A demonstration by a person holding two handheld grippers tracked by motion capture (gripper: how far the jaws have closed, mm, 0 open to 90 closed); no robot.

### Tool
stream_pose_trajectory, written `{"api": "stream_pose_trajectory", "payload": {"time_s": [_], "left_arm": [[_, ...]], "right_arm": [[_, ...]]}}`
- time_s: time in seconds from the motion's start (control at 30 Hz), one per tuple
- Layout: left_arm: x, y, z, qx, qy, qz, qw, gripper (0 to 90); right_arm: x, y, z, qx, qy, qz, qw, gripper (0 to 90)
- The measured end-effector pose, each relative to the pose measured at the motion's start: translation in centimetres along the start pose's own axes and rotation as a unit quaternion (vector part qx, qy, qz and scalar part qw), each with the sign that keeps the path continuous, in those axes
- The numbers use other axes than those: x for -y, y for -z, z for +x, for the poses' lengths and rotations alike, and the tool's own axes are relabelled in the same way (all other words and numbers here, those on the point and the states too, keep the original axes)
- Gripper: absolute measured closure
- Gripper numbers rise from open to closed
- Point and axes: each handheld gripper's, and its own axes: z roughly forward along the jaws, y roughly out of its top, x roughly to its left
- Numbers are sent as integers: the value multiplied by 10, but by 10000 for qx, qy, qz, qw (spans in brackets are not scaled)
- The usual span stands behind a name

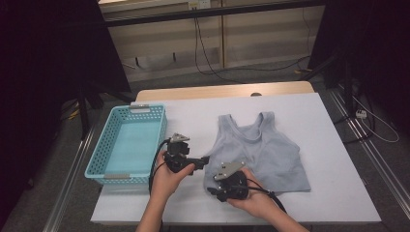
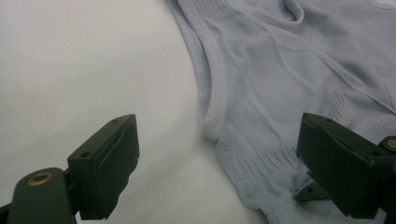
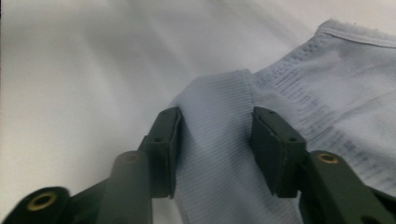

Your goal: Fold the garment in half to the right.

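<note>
A pale blue-grey tank top [image 1: 263,150] lies flat on the white table [image 1: 333,193], neck away from me. My left gripper [image 1: 205,159] hovers at the top's left side edge, its jaws wide apart. In the left gripper view the left gripper [image 2: 219,170] straddles the ribbed edge of the tank top [image 2: 289,79], one jaw over bare table and the other over cloth. My right gripper [image 1: 214,191] is at the lower left corner. In the right gripper view the right gripper [image 3: 215,149] has a raised fold of the tank top [image 3: 219,140] bunched between both pads.
A turquoise plastic basket [image 1: 140,108] stands empty at the table's left edge, close to the left hand. Bare white tabletop runs right of and in front of the garment. Cables and dark stands sit on the floor beyond the table.
</note>
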Motion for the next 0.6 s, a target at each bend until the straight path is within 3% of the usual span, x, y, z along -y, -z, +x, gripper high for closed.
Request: {"api": "stream_pose_trajectory", "payload": {"time_s": [0.27, 0.5, 0.6], "left_arm": [[0, 1, 0, -17, 23, -52, 10000, 135], [0, 0, 0, -19, 11, -37, 10000, 135], [-1, 1, 0, -16, -3, -45, 10000, 135]], "right_arm": [[2, 1, -9, 121, -153, -88, 9998, 801], [1, 1, -5, 297, 9, -87, 9995, 822], [2, 1, -8, 229, -103, -131, 9996, 826]]}}
